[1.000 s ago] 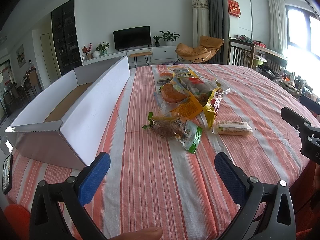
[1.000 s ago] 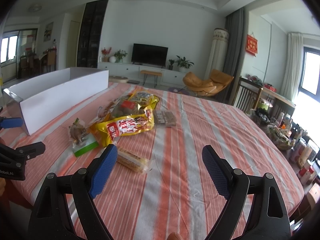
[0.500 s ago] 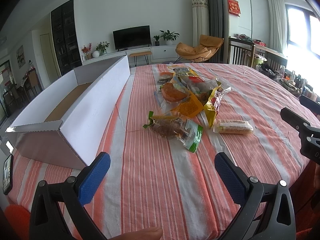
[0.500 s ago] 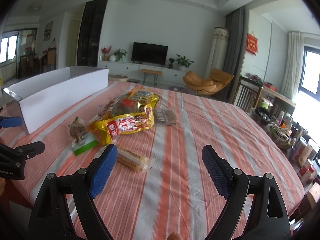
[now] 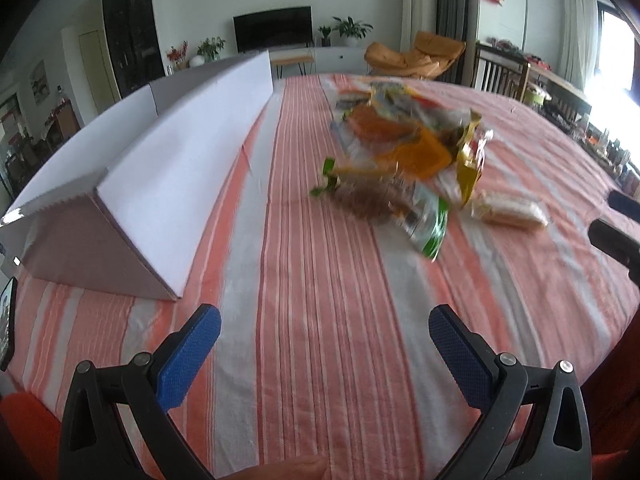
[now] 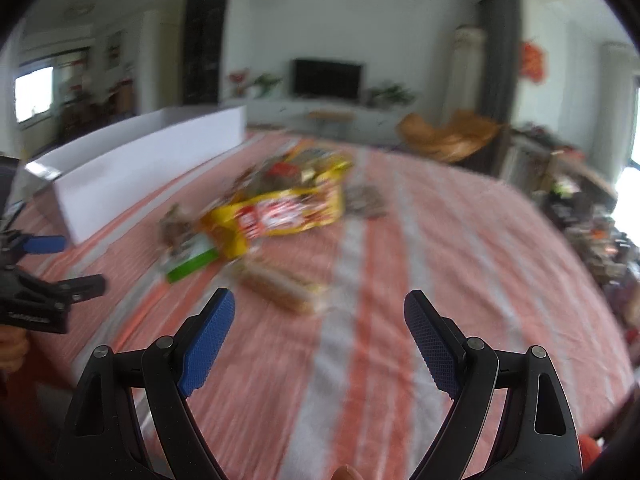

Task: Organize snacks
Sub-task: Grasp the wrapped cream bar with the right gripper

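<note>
My left blue-padded black gripper (image 5: 324, 336) hangs spread wide, holding nothing, over bare orange-and-white striped tablecloth (image 5: 320, 320); my right blue-padded black gripper (image 6: 319, 320) is equally wide and empty. Open cloth runs from both to the snack pile. One long white cardboard box (image 5: 160, 168) lies along the left, its long axis running away from me, open top up. The heap sits mid-table, right of the box: one green-edged clear packet (image 5: 400, 208) nearest, lying crosswise; one pale wrapped bar (image 5: 508, 214) just right of it, also crosswise; one yellow foil bag (image 6: 288, 212) behind. Blur hides the rest of the count
</note>
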A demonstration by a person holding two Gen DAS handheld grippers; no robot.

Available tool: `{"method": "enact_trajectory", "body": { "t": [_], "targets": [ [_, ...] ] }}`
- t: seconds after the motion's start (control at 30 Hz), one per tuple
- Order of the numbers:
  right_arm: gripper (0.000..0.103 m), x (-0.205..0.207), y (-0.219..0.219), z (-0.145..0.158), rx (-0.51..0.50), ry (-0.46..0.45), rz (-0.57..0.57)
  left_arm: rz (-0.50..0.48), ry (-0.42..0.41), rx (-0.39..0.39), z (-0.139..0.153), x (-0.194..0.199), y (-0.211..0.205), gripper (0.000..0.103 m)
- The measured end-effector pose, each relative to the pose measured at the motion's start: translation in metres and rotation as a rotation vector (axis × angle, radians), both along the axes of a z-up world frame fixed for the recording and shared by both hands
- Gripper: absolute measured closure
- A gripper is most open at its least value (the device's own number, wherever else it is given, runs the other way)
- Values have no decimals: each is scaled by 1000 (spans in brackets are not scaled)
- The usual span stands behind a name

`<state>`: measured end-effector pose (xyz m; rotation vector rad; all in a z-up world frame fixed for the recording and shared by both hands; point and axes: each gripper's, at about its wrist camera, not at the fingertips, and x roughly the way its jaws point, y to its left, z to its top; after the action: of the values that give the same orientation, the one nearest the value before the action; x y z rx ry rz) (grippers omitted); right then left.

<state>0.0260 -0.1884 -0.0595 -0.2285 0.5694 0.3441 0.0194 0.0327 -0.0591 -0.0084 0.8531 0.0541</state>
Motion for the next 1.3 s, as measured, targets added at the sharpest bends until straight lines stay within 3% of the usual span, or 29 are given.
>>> {"method": "enact_trajectory", "body": {
  "t": [0.13, 0.27, 0.33, 0.5, 0.57, 0.63, 0.67, 0.73, 0.93, 1.13, 1.23, 1.3],
  "targets": [
    [14, 41, 11, -3, -49, 193, 246, -21, 22, 12, -6, -1, 0, 0],
    [15, 76, 30, -13, -224, 321, 407, -37, 39, 25, -10, -3, 2, 0],
    [17, 90, 38, -17, -272, 380, 458, -42, 53, 27, -11, 0, -4, 0],
    [17, 120, 51, -24, -277, 520, 475, -45, 69, 27, -13, -1, 0, 0],
    [19, 130, 54, -27, -288, 539, 461, -42, 77, 24, -13, 2, -2, 0],
    [49, 131, 53, -26, -279, 555, 449, -37, 83, 16, -13, 4, -2, 0],
    [69, 131, 53, -26, -278, 559, 445, -34, 85, 8, -14, 4, -2, 0],
    [70, 128, 49, -25, -283, 552, 422, -29, 90, -6, -14, 5, -1, 0],
    [70, 97, 23, -24, -175, 547, 299, 14, 95, -28, -16, 7, 3, 0],
    [67, 50, 1, -24, -110, 465, 165, 91, 117, -31, -16, 11, 1, 0],
    [64, 30, -12, -22, -60, 427, 110, 118, 172, -42, -14, 17, 2, 0],
    [63, 21, -20, -22, -13, 413, 82, 128, 250, -90, -11, 28, 3, 0]
  ]
}}
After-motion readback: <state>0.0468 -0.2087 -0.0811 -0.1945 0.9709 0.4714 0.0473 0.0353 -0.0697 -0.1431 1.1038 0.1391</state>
